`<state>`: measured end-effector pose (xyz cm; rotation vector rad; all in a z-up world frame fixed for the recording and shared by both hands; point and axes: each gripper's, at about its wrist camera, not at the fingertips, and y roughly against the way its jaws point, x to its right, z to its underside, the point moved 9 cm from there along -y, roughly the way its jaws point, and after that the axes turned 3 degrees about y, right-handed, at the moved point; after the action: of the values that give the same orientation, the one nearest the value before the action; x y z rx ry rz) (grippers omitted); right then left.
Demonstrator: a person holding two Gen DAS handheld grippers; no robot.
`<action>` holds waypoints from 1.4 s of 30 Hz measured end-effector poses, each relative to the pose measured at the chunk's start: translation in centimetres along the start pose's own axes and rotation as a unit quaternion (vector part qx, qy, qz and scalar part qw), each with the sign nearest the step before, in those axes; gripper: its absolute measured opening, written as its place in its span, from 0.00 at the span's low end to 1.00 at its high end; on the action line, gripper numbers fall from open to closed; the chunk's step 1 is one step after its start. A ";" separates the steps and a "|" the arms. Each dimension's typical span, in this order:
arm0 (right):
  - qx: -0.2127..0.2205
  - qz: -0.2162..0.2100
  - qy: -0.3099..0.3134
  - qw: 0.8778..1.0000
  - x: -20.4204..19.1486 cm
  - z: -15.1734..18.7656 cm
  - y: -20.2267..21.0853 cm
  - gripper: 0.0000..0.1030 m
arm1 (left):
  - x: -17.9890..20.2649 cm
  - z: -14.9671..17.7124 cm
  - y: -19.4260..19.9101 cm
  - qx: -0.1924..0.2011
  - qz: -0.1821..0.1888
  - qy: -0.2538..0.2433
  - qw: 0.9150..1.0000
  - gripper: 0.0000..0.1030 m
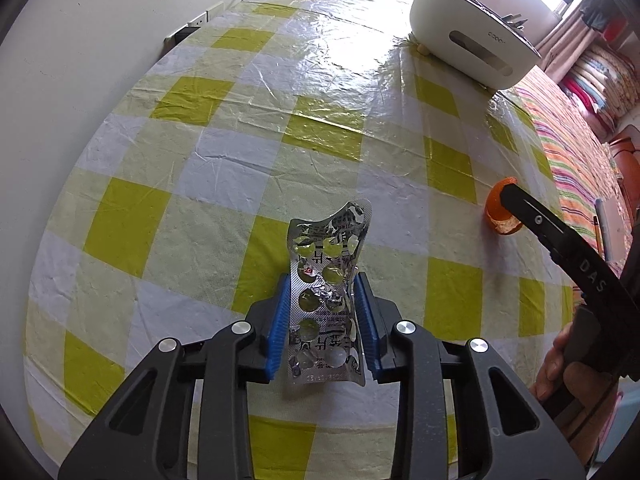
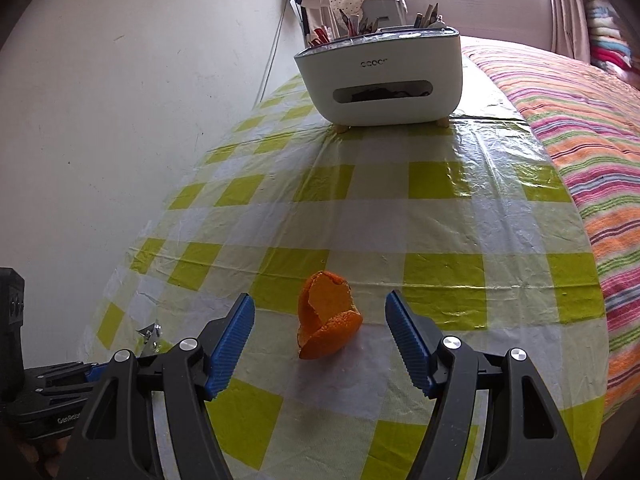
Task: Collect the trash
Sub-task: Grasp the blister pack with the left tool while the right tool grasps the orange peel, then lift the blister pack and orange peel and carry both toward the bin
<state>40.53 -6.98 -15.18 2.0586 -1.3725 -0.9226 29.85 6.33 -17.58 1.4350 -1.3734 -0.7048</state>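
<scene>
Left gripper clamped on crumpled silver foil blister pack, lifted over yellow-checked tabletop. Right gripper spread wide around curled orange peel, untouched. Next, likely: closing on peel.

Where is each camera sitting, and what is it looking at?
Left wrist: sits on the left hand-held gripper, looking along its fingers at the blister pack it grips; the person's right hand shows.
Right wrist: sits on the right hand-held gripper, open around the orange peel on the table.
Shared: peel, checked table, white organizer box.
</scene>
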 end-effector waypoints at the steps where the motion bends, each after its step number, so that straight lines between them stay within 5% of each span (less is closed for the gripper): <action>1: -0.004 -0.001 0.000 1.000 -0.1 0.1 -0.4 0.64 | 0.1 0.1 0.0 -0.001 0.003 0.000 1.000 0.30; 4: -0.012 0.014 0.016 1.000 -0.1 0.4 -1.4 0.64 | 0.4 0.5 0.1 -0.006 0.009 -0.005 1.000 0.30; 8: -0.010 0.020 0.028 0.999 0.1 0.9 -1.7 0.36 | 0.9 0.9 0.2 -0.011 0.016 -0.011 1.000 0.30; 11: -0.006 0.000 0.003 1.000 0.8 1.2 -1.3 0.31 | 1.2 1.2 0.4 -0.009 0.019 -0.015 1.000 0.30; 42: 0.031 -0.043 -0.062 0.997 0.6 7.2 6.1 0.29 | 5.3 4.8 3.1 0.013 0.042 -0.056 0.997 0.30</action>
<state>31.59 -10.07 -15.64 2.1527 -1.4012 -1.0741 25.37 0.45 -15.25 1.3673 -1.5263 -0.7241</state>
